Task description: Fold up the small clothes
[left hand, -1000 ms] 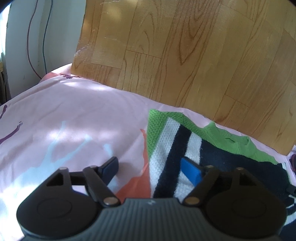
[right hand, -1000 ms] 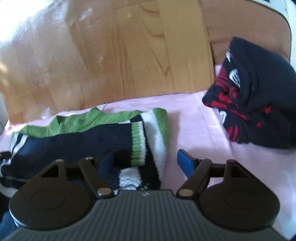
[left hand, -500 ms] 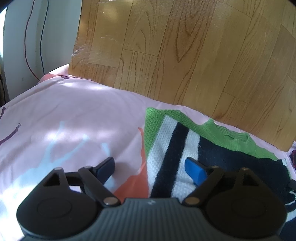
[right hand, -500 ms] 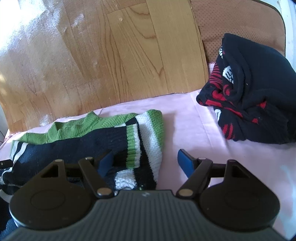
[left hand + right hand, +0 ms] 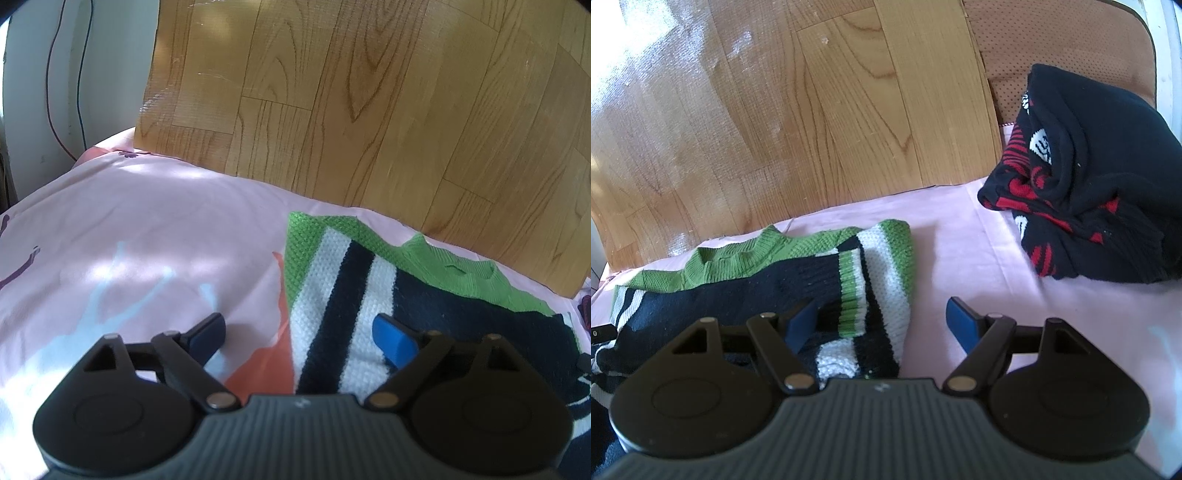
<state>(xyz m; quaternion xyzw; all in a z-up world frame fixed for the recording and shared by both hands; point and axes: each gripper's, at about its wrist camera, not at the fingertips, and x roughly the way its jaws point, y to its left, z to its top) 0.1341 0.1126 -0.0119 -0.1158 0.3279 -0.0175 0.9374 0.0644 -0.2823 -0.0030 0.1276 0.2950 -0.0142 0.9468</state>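
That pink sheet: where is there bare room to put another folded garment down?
Bare pink sheet left of the striped sweater, up to the wood-pattern board. A narrower strip separates the sweater from the black-and-red garment. Crowded there.

The striped sweater (image 5: 775,291) runs under the right gripper's body, its lower part hidden

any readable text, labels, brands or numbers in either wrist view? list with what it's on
None readable.
Small pale mark on the left gripper body: too small to read.
Same mark on the right gripper body: too small to read.
White motifs on the black and red garment: pattern, not lettering as far as visible.
Striped sweater and pink sheet: no text.
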